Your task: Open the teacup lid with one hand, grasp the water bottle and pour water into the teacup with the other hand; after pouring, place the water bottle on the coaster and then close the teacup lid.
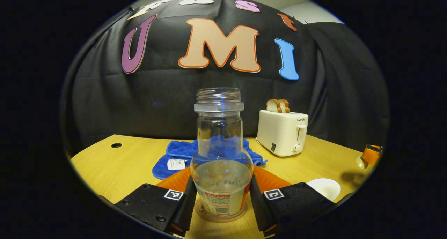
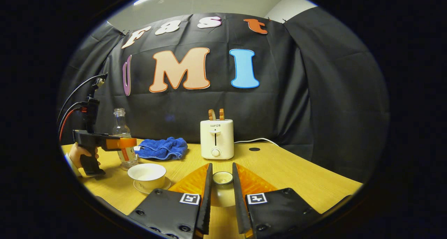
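Water bottle [image 1: 221, 155] clamped in left gripper [image 1: 221, 200], frame centre.
Teacup lid [image 2: 222, 178] pinched by right gripper [image 2: 222, 200], lower centre; open teacup [image 2: 147, 175] lower left.

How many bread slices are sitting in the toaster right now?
2. Both stand upright side by side in the slots of the toaster: one slice and the other slice beside it. More lower down could be hidden.

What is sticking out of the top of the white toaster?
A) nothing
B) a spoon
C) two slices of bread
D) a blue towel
C: two brown-crusted bread slices stand in the slots of the toaster at the back of the table.
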